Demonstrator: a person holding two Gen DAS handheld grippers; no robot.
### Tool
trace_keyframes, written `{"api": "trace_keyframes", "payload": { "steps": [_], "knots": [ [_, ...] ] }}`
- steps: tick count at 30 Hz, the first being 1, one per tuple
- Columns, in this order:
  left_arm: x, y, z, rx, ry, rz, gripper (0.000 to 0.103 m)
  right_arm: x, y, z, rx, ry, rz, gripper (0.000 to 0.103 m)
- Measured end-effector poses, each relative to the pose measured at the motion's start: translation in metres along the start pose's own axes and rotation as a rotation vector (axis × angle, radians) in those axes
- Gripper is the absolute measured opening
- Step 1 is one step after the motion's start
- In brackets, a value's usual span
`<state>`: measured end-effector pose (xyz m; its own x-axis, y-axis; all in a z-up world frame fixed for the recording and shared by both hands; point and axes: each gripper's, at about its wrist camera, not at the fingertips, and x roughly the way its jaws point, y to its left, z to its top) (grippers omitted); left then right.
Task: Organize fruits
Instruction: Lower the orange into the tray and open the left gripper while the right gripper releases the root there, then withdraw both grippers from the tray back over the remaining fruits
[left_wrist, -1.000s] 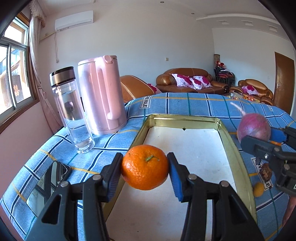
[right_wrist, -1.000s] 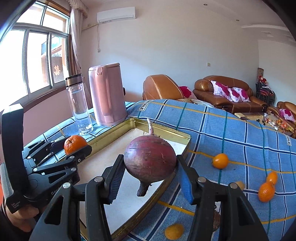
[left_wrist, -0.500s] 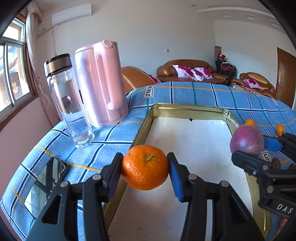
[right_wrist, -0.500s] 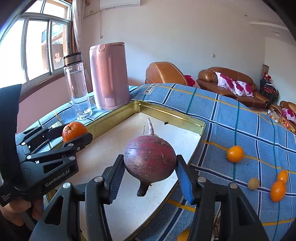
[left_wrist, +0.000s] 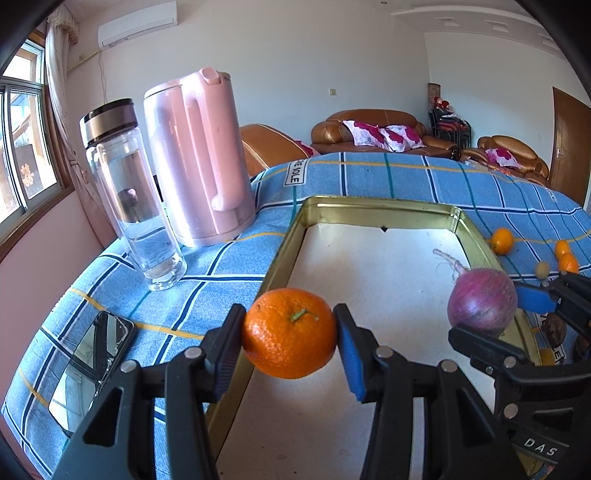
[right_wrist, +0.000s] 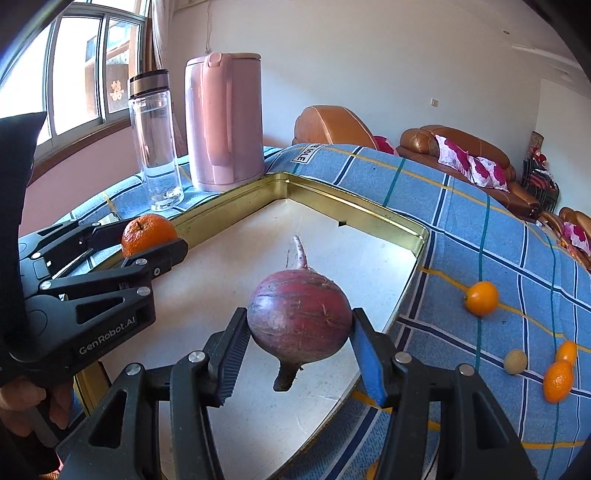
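Orange (left_wrist: 289, 333) clamped in left gripper (left_wrist: 290, 345); phone (left_wrist: 90, 363) seen only from left wrist. Beet (right_wrist: 299, 320) clamped in right gripper (right_wrist: 300, 341) over tray (right_wrist: 354, 212).

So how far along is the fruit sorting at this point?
Nothing lies in the gold tray yet. In hand: the left gripper clamps a mandarin, the right gripper a red root vegetable, both over the tray. Left: several small orange fruits on the blue cloth.
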<state>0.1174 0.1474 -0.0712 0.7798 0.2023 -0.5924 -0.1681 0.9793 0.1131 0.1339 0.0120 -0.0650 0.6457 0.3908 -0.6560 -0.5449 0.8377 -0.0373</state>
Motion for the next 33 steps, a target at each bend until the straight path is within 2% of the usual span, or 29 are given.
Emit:
{"api": "trace_keyframes", "payload": {
  "steps": [5,7,11,12,13,16,18,23,26,30,33],
  "knots": [
    [-0.003,0.001,0.0,-0.001,-0.013,0.009,0.052,0.002,0.004,-0.001,-0.008,0.006,0.006,0.057],
    [-0.006,0.002,0.001,-0.009,-0.022,0.009,0.067,0.0,0.005,-0.001,-0.007,-0.012,0.015,0.058],
    [-0.013,0.004,0.001,-0.032,-0.035,0.009,0.083,-0.014,0.005,0.0,0.006,-0.053,0.015,0.062],
    [-0.016,0.005,0.0,-0.047,-0.041,0.007,0.092,-0.02,0.005,0.0,0.005,-0.067,0.009,0.062],
    [-0.02,0.006,0.0,-0.062,-0.051,0.008,0.097,-0.028,0.002,-0.002,0.007,-0.084,0.004,0.062],
    [-0.034,0.002,-0.003,-0.084,-0.077,-0.012,0.097,-0.053,-0.017,-0.011,0.05,-0.129,-0.013,0.062],
    [-0.044,-0.008,-0.004,-0.089,-0.094,-0.05,0.097,-0.071,-0.037,-0.023,0.089,-0.148,-0.043,0.062],
    [-0.066,-0.043,-0.006,-0.068,-0.132,-0.117,0.099,-0.105,-0.096,-0.061,0.198,-0.135,-0.175,0.062],
    [-0.073,-0.07,-0.009,-0.019,-0.139,-0.15,0.099,-0.118,-0.129,-0.085,0.263,-0.116,-0.255,0.062],
    [-0.079,-0.104,-0.016,0.038,-0.137,-0.19,0.099,-0.134,-0.16,-0.112,0.353,-0.112,-0.295,0.062],
    [-0.084,-0.132,-0.021,0.098,-0.136,-0.225,0.098,-0.14,-0.163,-0.12,0.361,-0.119,-0.295,0.062]
  ]
}}
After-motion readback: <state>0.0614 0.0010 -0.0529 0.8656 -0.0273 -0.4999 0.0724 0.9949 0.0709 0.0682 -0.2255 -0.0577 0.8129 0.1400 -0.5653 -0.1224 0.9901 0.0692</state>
